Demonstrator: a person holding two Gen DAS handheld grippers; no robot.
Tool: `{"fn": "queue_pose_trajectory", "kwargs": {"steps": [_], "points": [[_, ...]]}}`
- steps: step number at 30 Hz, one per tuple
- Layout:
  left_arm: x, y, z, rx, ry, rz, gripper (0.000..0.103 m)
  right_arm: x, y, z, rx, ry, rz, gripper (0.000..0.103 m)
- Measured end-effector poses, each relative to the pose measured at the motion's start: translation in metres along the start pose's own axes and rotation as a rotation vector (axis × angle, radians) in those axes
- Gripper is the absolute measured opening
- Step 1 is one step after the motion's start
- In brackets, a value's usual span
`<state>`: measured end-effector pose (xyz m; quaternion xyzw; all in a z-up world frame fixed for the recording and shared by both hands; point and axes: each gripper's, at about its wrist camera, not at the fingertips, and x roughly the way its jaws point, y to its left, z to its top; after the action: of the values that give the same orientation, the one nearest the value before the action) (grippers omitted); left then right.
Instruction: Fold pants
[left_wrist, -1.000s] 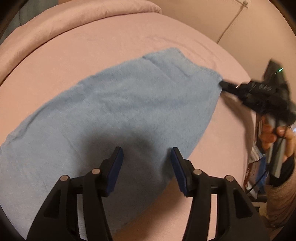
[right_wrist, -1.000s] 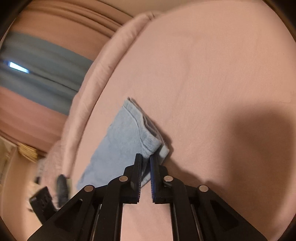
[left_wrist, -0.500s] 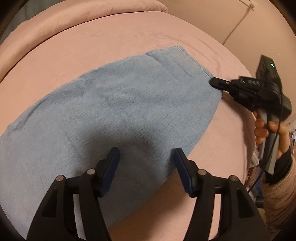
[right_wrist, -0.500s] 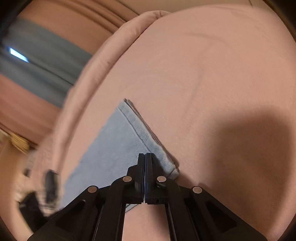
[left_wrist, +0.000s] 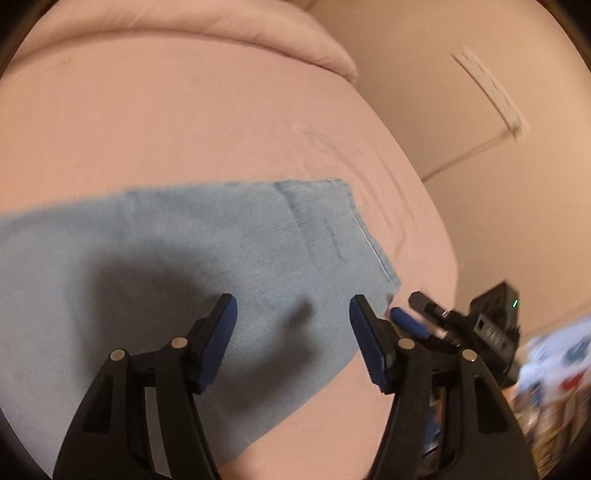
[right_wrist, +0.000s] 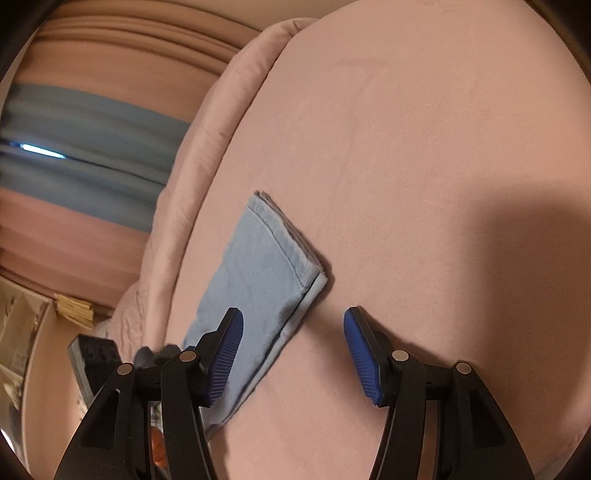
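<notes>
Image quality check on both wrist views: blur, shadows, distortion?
Left wrist view: strong fisheye curvature, right gripper and the clutter behind it motion-smeared, the left gripper casts a dark shadow on the pants. Right wrist view: pants hem sharp, curtain streaked, broad shadow over the bed sheet at right.

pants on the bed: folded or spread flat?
Folded. The right wrist view shows the pants with stacked layers at the corner edge, lying flat on the pink bed. How many folds: cannot tell.
</notes>
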<state>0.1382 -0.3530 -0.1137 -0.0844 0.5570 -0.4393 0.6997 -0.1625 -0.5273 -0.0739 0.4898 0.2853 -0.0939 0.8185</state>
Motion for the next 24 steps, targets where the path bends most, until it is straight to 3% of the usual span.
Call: {"fn": "queue_pose_trajectory", "kwargs": {"steps": [3,5,6,7,9,11,14,16,17,18,20,24], "points": [[0.012,0.022,-0.007,-0.119,0.028,-0.070,0.063,0.009,0.001,0.007,-0.004,-0.006,0.012,0.058],[0.008,0.039,-0.012,-0.210,0.001,-0.145,0.060,0.015,0.003,0.013,-0.019,-0.026,0.017,0.058],[0.007,0.044,-0.013,-0.240,-0.003,-0.156,0.051,0.020,0.008,0.012,-0.035,-0.037,0.012,0.053],[0.007,0.049,-0.014,-0.259,0.003,-0.149,0.046,0.023,0.011,0.012,-0.046,-0.046,-0.004,0.038],[0.004,0.053,-0.017,-0.262,0.011,-0.148,0.036,0.030,0.014,0.011,-0.063,-0.052,-0.039,0.024],[0.003,0.059,-0.019,-0.281,0.014,-0.168,0.032,0.030,0.016,0.011,-0.048,-0.058,-0.042,0.022],[-0.001,0.068,-0.019,-0.327,0.009,-0.203,0.031,0.019,0.041,0.005,-0.130,-0.099,-0.023,0.020],[-0.005,0.069,-0.019,-0.349,0.001,-0.234,0.038,0.014,0.063,0.000,-0.221,-0.111,-0.025,0.020],[-0.008,0.070,-0.019,-0.360,-0.008,-0.252,0.049,0.013,0.078,-0.005,-0.287,-0.115,-0.031,0.020],[-0.012,0.068,-0.019,-0.369,-0.026,-0.275,0.068,0.013,0.091,-0.010,-0.339,-0.113,-0.032,0.020],[-0.029,0.065,-0.021,-0.367,-0.080,-0.307,0.086,0.016,0.113,-0.021,-0.430,-0.103,-0.042,0.020],[-0.054,0.058,-0.029,-0.334,-0.112,-0.362,0.087,0.034,0.145,-0.051,-0.577,-0.050,-0.050,0.020]]}}
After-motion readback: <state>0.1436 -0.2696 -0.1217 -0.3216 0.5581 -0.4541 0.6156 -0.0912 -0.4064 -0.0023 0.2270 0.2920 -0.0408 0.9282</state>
